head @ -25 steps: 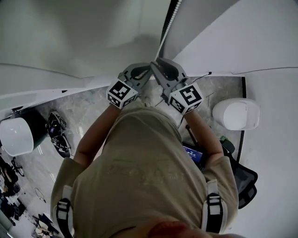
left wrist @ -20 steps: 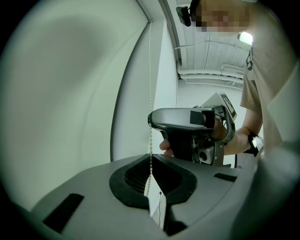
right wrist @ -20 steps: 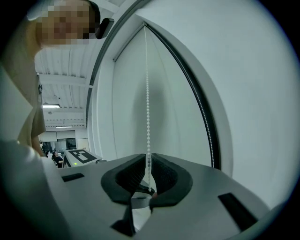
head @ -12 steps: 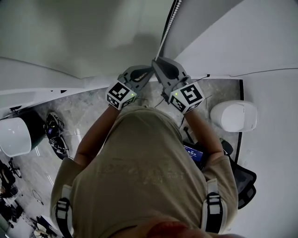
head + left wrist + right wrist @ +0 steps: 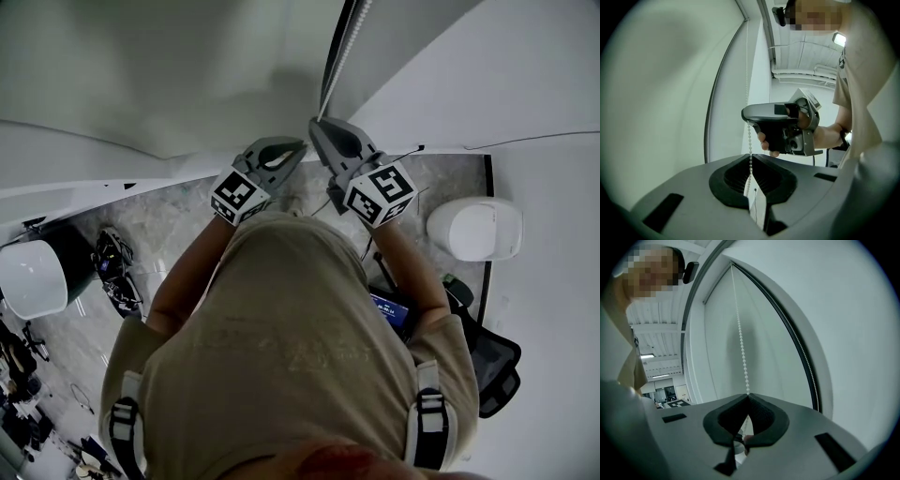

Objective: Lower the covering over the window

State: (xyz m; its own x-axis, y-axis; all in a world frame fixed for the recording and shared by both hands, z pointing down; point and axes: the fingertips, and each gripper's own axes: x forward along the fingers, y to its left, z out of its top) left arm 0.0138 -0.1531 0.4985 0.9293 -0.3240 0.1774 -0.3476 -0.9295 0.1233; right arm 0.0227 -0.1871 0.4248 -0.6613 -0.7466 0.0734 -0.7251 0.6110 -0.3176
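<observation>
Pale covering point(image 5: 661, 93), probably the blind, fills frame left. At centre the left gripper point(image 5: 302, 145) has its jaws clamped on the bead chain point(image 5: 342, 56). Just right and slightly higher, the right gripper point(image 5: 315, 122) jaws have just been closing and now pinch the same chain, which runs to top of frame.

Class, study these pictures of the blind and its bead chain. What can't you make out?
1. Bottom edge of the blind: left gripper view, hidden behind the left gripper body.
2. Lower loop of the bead chain: both gripper views lose it below the jaws; the right gripper has just been closing on it. Head view: the torso blocks it.
3. Chain's top fitting: right gripper view, too small.
4. Floor items: head view, dark and tiny.
</observation>
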